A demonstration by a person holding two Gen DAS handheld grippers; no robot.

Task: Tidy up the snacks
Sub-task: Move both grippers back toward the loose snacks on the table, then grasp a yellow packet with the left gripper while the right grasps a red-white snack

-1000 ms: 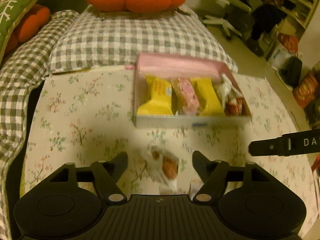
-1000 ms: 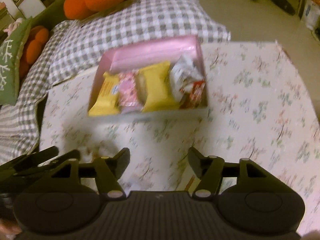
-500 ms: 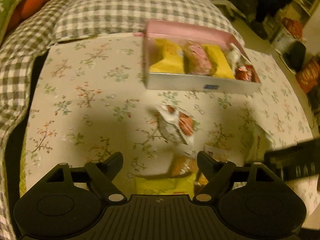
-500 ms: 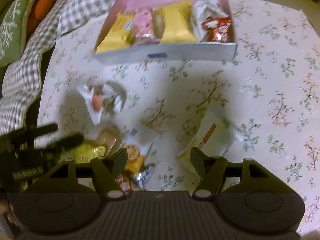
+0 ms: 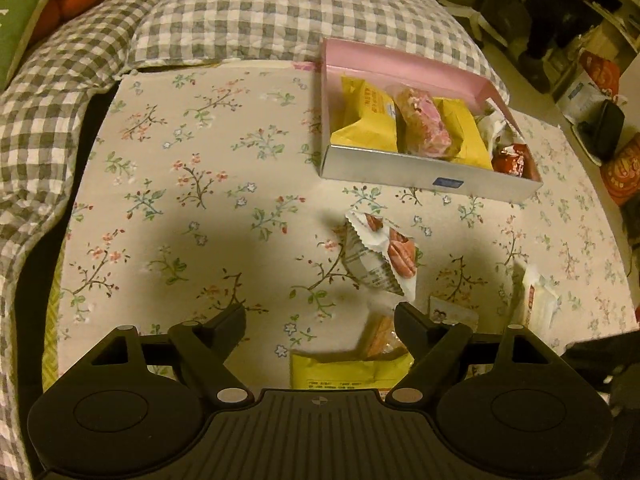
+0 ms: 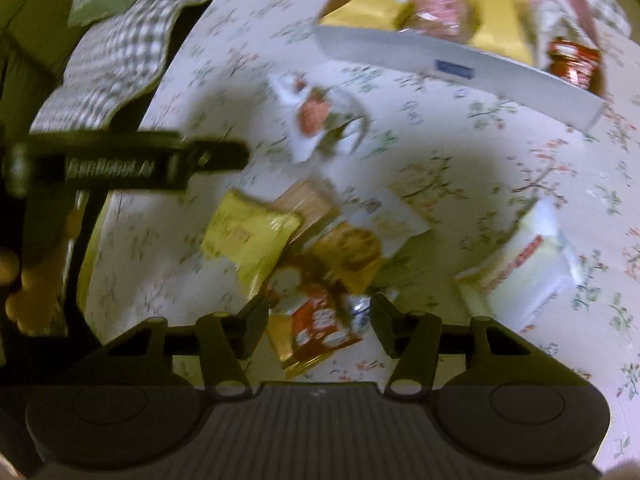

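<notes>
Closing now on the red packet (image 6: pixel 316 328): right gripper (image 6: pixel 316 320), swung down over the loose pile since a second ago, pads not yet pressing. Hanging wide and empty above the yellow packet (image 5: pixel 344 372): left gripper (image 5: pixel 320 320). Sitting beyond, part-filled: box (image 5: pixel 424 178). Likely next into it: red packet.

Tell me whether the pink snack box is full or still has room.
Nearly full: the pink box holds a row of yellow, pink and red packets side to side. Depth beneath them cannot be told.
</notes>
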